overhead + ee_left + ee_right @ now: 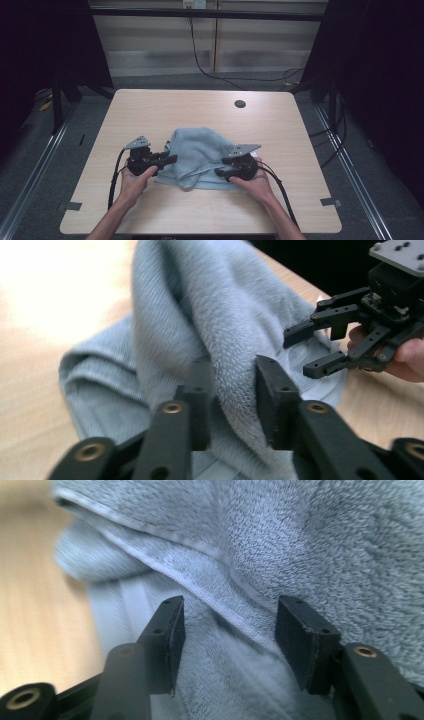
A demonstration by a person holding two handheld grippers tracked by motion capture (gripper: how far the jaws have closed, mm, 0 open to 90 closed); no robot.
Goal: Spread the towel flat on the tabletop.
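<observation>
A light blue-grey towel (200, 147) lies bunched in the middle of the wooden table (150, 107). My left gripper (172, 160) is at the towel's left edge. In the left gripper view a raised fold of the towel (200, 305) runs down between the jaws of the left gripper (232, 390) and fills the gap, touching both pads. My right gripper (218, 172) is at the towel's right side. In the right gripper view the right gripper (227, 630) stands open around a hemmed edge of the towel (300, 540), with space beside each pad. The left gripper view also shows the right gripper (297, 352), jaws apart.
A round cable hole (240, 104) sits in the table's far right part. Bare tabletop lies on every side of the towel. Dark curtains and metal floor rails flank the table, and a black cable hangs down the back wall.
</observation>
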